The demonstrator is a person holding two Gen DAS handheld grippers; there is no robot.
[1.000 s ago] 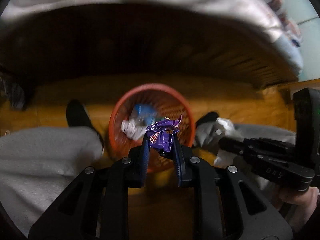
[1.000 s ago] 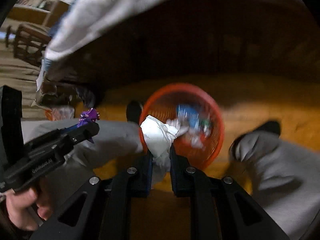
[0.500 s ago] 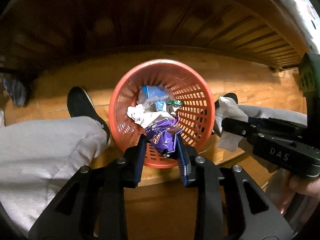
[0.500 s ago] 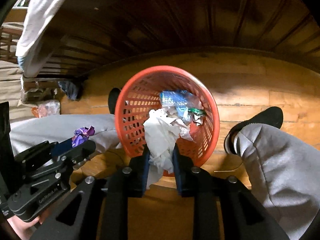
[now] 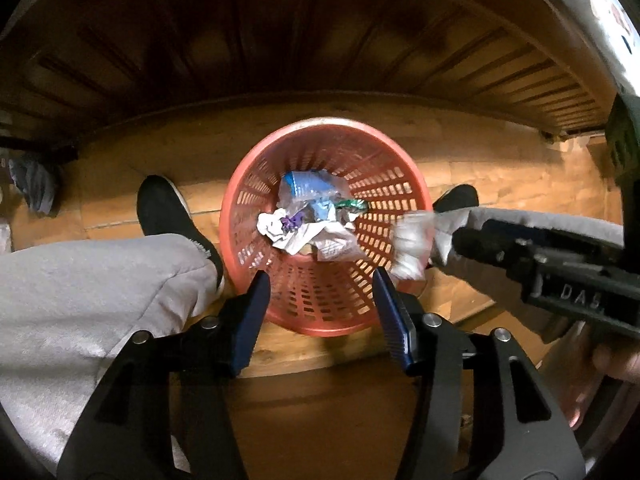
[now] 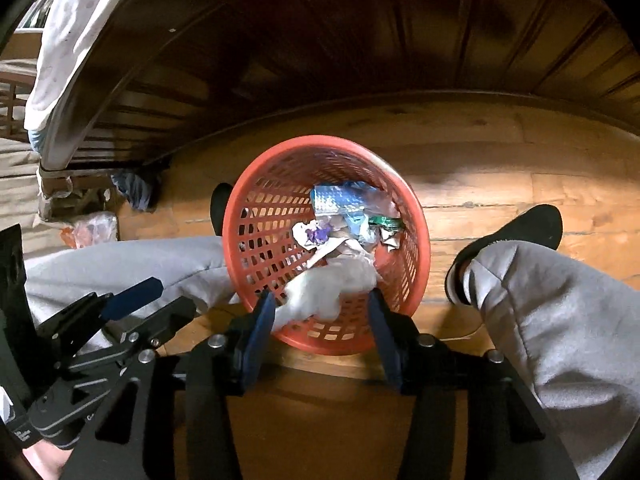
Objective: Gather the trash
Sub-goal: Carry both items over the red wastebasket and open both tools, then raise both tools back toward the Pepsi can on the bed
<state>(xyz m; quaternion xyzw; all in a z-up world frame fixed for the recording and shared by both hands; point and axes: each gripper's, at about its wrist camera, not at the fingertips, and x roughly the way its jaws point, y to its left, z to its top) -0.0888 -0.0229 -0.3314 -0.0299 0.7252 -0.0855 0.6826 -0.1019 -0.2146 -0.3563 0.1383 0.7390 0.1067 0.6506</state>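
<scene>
One red basket (image 5: 404, 184), two opening tools, left tool (image 5: 320, 284) empty, two black shoes (image 6: 516, 232)

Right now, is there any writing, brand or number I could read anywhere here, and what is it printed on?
"DAS": pale raised letters on the black body of the right gripper, seen in the left wrist view.
Pale lettering on the left gripper body, at the lower left edge of the right wrist view: too small and cut off to read.
Printed wrappers in the red basket: colours only, no legible words.
</scene>
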